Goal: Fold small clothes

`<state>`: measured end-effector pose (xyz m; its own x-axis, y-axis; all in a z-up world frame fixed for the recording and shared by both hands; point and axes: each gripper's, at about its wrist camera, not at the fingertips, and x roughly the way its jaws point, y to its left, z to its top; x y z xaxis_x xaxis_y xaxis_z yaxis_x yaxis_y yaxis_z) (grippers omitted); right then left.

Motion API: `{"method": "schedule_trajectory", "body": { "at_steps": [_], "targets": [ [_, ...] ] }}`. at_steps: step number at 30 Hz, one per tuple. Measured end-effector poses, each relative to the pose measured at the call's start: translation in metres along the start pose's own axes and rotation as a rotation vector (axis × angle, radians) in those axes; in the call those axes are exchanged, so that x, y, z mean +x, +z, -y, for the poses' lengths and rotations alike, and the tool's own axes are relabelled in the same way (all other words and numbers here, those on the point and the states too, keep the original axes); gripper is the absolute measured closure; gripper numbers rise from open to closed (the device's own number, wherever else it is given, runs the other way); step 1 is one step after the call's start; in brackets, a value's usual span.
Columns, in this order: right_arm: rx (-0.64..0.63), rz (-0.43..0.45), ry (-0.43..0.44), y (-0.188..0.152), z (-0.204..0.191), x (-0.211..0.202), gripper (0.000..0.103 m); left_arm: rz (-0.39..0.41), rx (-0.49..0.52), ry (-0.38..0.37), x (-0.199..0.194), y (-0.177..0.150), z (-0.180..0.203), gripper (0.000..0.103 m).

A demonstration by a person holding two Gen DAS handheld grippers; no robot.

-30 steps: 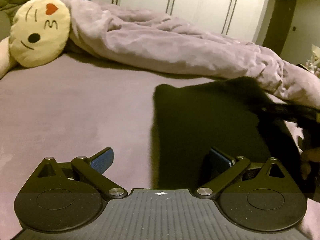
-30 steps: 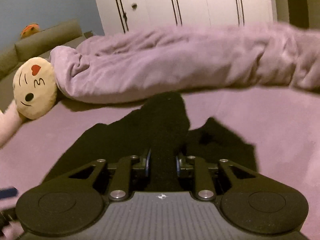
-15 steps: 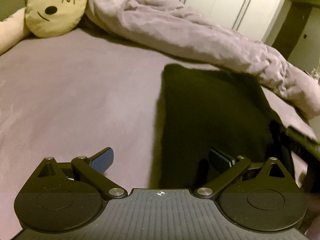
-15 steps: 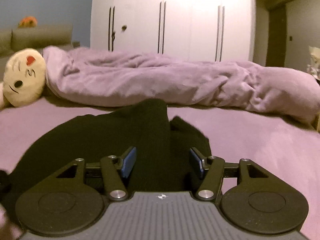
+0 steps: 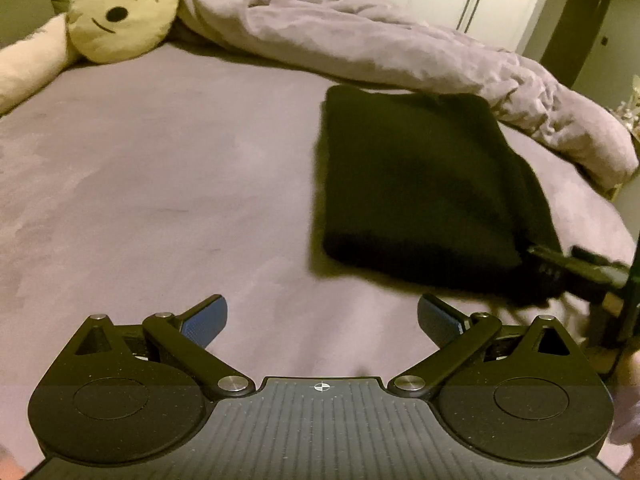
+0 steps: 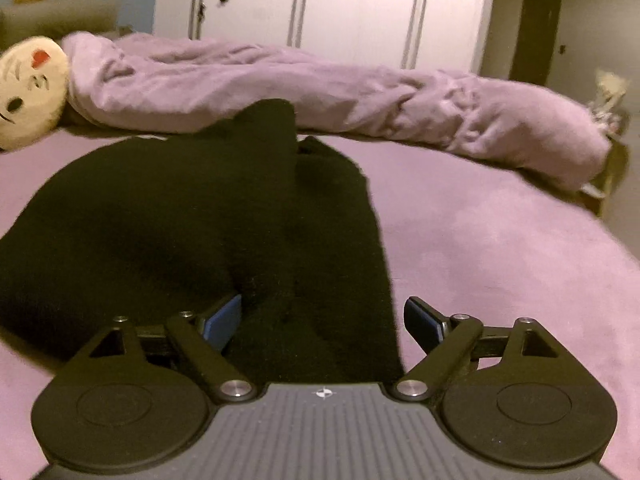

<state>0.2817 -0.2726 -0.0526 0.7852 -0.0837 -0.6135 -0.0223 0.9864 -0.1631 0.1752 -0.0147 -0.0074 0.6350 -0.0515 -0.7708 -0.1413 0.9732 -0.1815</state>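
The left gripper (image 5: 322, 320) hangs over bare bed sheet (image 5: 160, 200), jaws spread wide and empty; a second ago its right pad overlapped the black garment (image 5: 420, 184), and now the cloth lies clear of it, ahead and to the right. In the left wrist view the garment reads as a tidy folded block lying flat on the bed, its far edge near the rumpled blanket (image 5: 380, 44) and its long axis running from the near edge away toward that blanket, leaning slightly right. At its near right corner sits the right gripper (image 6: 322, 316): a second ago its jaws pinched a ridge of the fabric, and now they are opening, already wide, with cloth between the pads but the right pad standing clear of it. I judge that a fold has just been laid down and let go. The right wrist view shows a raised ridge running up the middle, so the top layer may need smoothing.
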Motion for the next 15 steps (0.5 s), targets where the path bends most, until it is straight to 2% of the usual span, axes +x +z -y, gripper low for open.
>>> {"method": "schedule_trajectory", "body": {
  "at_steps": [2, 4, 6, 9, 12, 15],
  "targets": [
    [-0.003, -0.025, -0.082, -0.001, -0.004, -0.014, 0.012, 0.008, 0.023, 0.023, -0.007, -0.002, 0.001, 0.0],
    [0.032, -0.069, -0.098, -0.006, -0.004, -0.032, 0.009, 0.013, 0.052, 0.04, -0.013, -0.002, 0.004, 0.0],
    [0.078, -0.128, -0.011, -0.018, -0.002, -0.057, 0.004, 0.016, 0.073, 0.036, -0.019, -0.004, 0.01, 0.0],
    [0.135, -0.15, 0.125, -0.042, -0.002, -0.099, 0.004, 0.01, 0.098, 0.02, -0.027, -0.01, 0.018, 0.0],
    [0.168, -0.182, 0.147, -0.062, -0.003, -0.131, 0.004, -0.024, 0.12, 0.022, -0.028, -0.017, 0.028, 0.0],
    [0.22, -0.21, 0.124, -0.072, -0.002, -0.153, 0.004, -0.048, 0.149, 0.023, -0.029, -0.022, 0.036, 0.0]
  ]
}}
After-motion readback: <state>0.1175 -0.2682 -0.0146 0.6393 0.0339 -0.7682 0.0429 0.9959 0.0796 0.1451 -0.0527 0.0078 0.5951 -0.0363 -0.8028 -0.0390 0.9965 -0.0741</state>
